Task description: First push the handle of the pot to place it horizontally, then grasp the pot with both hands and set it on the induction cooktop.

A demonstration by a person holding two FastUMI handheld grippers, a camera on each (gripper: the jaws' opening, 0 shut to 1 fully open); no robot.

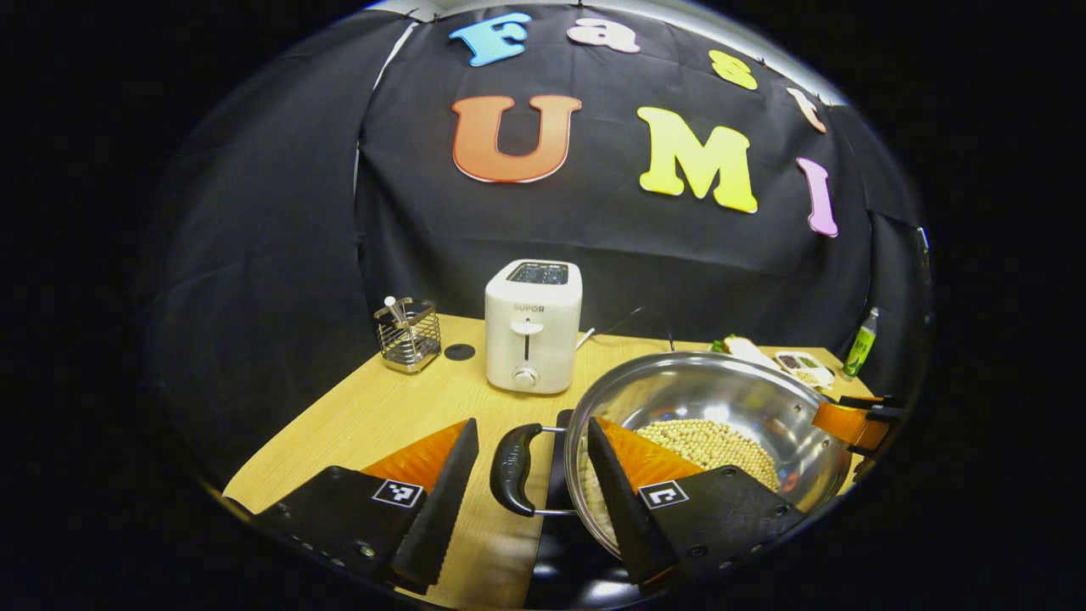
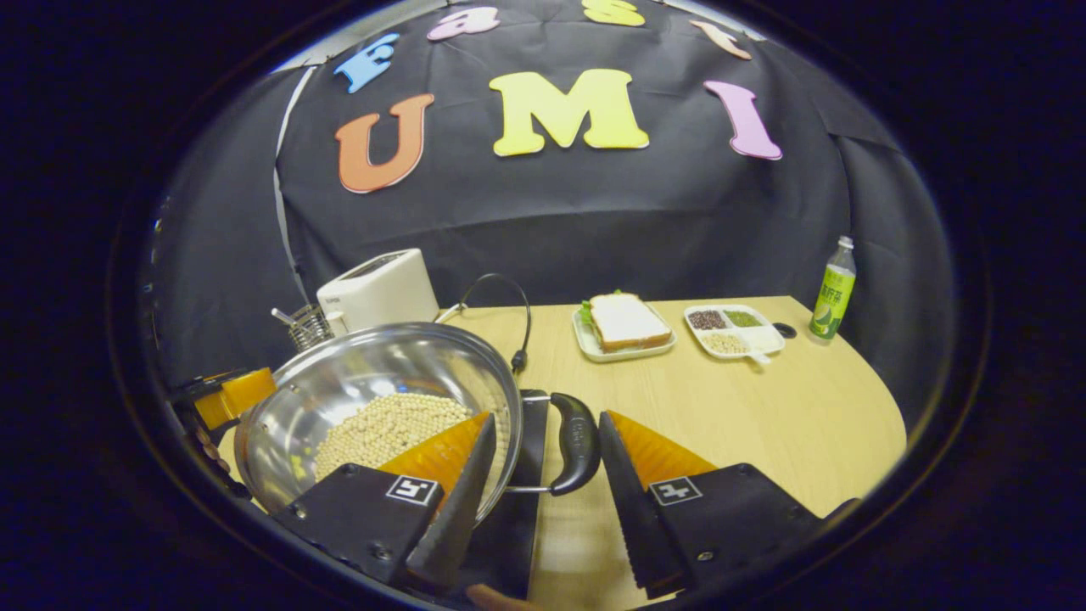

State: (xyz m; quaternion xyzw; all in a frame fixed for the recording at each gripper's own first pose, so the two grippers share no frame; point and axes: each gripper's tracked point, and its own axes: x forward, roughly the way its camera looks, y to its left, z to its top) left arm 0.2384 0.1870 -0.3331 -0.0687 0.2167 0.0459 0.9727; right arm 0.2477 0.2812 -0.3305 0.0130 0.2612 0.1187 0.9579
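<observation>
A steel pot (image 1: 721, 399) holding pale beans (image 1: 713, 445) sits over the black induction cooktop (image 1: 556, 560); whether it rests on it I cannot tell. My left gripper (image 1: 532, 428) is open and straddles the pot's black side handle (image 1: 513, 467), one finger over the rim, without pressing on it. In the right gripper view, my right gripper (image 2: 547, 420) is open around the opposite black handle (image 2: 577, 441) of the pot (image 2: 382, 373), cooktop (image 2: 509, 518) beneath. The right gripper (image 1: 857, 420) also shows beyond the pot, and the left gripper (image 2: 225, 395) likewise.
A white toaster (image 1: 533, 327) and a wire utensil holder (image 1: 409, 335) stand at the back. A sandwich plate (image 2: 624, 327), a divided tray of grains (image 2: 734, 329) and a green bottle (image 2: 833, 293) lie to the right. A black cable (image 2: 509, 314) loops behind the pot.
</observation>
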